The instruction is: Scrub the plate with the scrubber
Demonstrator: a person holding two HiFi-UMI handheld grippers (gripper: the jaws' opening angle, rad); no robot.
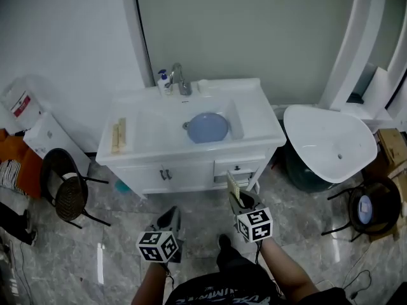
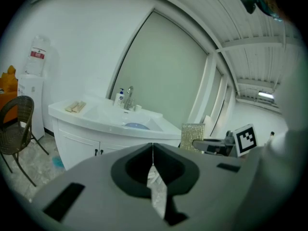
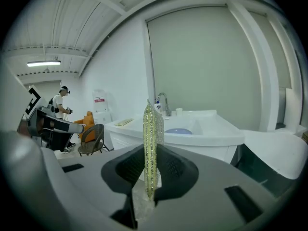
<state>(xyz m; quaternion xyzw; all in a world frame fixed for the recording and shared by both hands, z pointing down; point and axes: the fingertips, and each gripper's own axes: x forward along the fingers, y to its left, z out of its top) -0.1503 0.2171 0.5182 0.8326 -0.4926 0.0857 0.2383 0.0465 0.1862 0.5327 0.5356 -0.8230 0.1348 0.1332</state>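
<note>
White sink at frame centre, a round blue plate lying in its basin, a chair lower left, a tub right. At the bottom, across bare floor, the right gripper pinches an upright, glittery yellow-green scrubber. The left gripper has its jaws pressed together (only the right gripper view shows a distant person, far left).

A round blue plate lay in the basin of a white vanity sink cabinet, a chrome tap and a white pump bottle behind it; two pale wooden blocks sat on the counter at left; a dark wicker chair stood left of the cabinet, a white oval tub right.
</note>
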